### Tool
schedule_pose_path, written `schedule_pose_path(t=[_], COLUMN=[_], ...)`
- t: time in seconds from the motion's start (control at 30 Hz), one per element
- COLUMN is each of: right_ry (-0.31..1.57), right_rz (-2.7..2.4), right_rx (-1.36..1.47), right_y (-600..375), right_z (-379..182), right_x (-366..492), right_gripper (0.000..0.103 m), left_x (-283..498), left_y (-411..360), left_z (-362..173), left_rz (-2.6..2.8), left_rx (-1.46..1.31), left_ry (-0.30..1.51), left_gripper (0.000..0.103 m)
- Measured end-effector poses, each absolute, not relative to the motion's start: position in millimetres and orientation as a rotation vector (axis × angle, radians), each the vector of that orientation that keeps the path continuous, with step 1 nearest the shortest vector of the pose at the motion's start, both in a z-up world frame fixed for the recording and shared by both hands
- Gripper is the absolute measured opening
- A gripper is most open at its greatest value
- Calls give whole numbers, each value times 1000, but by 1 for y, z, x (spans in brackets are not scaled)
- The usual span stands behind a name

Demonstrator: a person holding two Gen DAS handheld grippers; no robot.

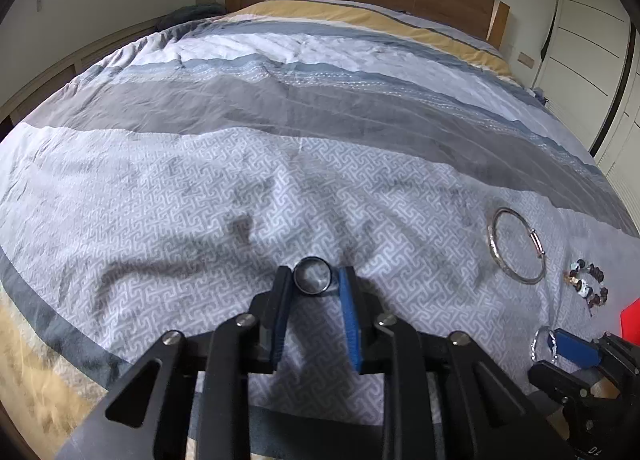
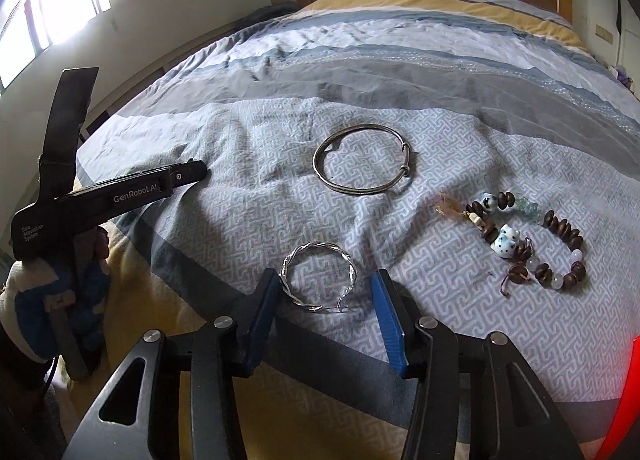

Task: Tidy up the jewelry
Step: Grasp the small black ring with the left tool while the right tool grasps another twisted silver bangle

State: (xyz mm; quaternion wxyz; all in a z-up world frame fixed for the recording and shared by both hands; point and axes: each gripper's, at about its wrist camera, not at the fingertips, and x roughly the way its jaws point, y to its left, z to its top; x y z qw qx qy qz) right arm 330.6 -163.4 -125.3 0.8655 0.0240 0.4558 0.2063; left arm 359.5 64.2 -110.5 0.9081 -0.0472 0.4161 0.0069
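Near edge of the bed [image 2: 460,340]: right gripper [image 2: 326,292] open, fingers flanking a twisted silver cuff bracelet [image 2: 318,280] lying flat, left pad touching, gap facing the claw. To its left, left gripper [image 1: 314,284] clamped on a dark ring [image 1: 313,275]. Farther in, a plain silver bangle [image 2: 362,159]; off right, a beaded bracelet [image 2: 532,240].

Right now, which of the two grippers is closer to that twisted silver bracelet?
The right gripper: its open fingers sit on either side of the twisted silver bracelet on the quilt. The left gripper is off to that bracelet's left, shut on a dark ring.
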Motion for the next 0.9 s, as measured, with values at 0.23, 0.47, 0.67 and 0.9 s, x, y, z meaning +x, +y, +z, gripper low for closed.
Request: schedule_pose_path(t=[0.23, 0.47, 0.67, 0.9], right_ry=[948, 913, 872, 818], right_rz=[441, 446, 441, 413], right_rx=[77, 107, 107, 111], right_y=[-166, -172, -177, -196], right_z=[-127, -109, -76, -27], right_x=[333, 319, 293, 251], right_gripper=[39, 38, 38, 38], left_x=[357, 337, 308, 262], left_y=[62, 62, 56, 36], left_z=[-107, -91, -61, -14], left_rz=[17, 15, -5, -47], left_rx=[-79, -73, -49, -24], left_ry=[847, 841, 818, 766], left_gripper=[19, 19, 19, 19])
